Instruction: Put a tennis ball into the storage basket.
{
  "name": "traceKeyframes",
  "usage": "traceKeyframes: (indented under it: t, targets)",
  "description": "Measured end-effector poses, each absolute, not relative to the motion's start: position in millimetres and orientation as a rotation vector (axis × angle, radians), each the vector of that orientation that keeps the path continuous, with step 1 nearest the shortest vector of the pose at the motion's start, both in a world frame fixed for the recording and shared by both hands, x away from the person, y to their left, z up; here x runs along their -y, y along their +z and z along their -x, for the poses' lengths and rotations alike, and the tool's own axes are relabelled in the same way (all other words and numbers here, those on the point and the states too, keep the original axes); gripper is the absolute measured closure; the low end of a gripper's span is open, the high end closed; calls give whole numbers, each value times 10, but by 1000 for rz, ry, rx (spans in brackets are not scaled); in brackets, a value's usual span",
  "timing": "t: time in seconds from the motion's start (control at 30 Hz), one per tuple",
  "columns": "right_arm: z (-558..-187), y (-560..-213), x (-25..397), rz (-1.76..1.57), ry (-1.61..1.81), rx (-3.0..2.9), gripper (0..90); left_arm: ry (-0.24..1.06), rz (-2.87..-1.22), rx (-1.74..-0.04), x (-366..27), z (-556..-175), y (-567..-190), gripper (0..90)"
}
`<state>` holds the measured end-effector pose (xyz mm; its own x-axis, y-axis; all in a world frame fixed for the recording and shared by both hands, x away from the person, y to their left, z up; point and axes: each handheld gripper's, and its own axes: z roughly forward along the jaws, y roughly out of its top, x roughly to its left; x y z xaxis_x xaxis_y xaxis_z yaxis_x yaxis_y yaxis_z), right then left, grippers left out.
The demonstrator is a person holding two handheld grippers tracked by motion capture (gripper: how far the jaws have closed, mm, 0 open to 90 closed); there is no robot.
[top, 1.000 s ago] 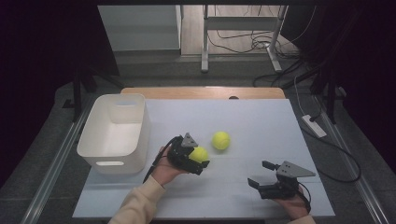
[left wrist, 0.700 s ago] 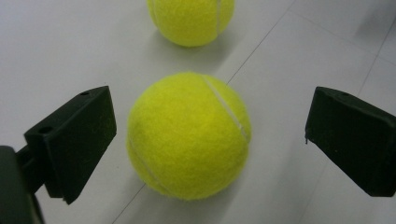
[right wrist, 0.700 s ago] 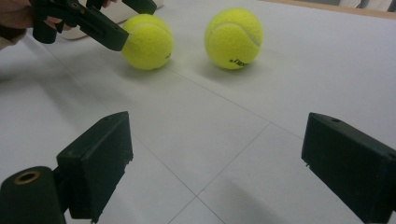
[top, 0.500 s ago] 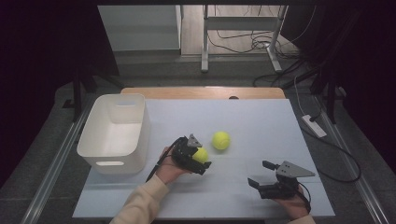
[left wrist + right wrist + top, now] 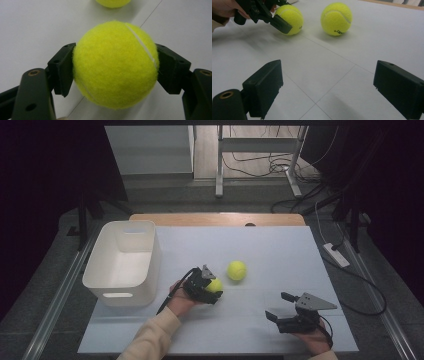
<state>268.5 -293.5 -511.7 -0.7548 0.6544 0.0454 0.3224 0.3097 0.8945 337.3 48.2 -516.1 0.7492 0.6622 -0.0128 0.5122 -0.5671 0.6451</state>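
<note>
Layout relative to the tongs. The held tennis ball [image 5: 215,285] sits between the jaws of the left gripper [image 5: 207,287]. The free tennis ball [image 5: 237,270] lies on the table [image 5: 280,250] just beyond and right of it. The bin [image 5: 124,262] stands to its left. The right gripper [image 5: 280,307] rests well apart, nearer the person, with nothing between its jaws.

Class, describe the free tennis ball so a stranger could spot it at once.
Start at the white bin on the table's left and look right, past the left gripper. The free ball lies farther from the person. Unlike the gripped ball, nothing touches it.
</note>
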Motion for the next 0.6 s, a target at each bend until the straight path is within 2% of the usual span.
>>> traceKeyframes:
  t: [0.27, 0.6]
  targets:
    - [-2690, -5123, 2939, -884, 1418, -2254, 90, 308, -2292, -847, -496, -3338, -5122, 267]
    - [-2686, -5116, 2945, -888, 1425, -2246, 90, 305, -2183, -848, -616, -3272, -4988, 267]
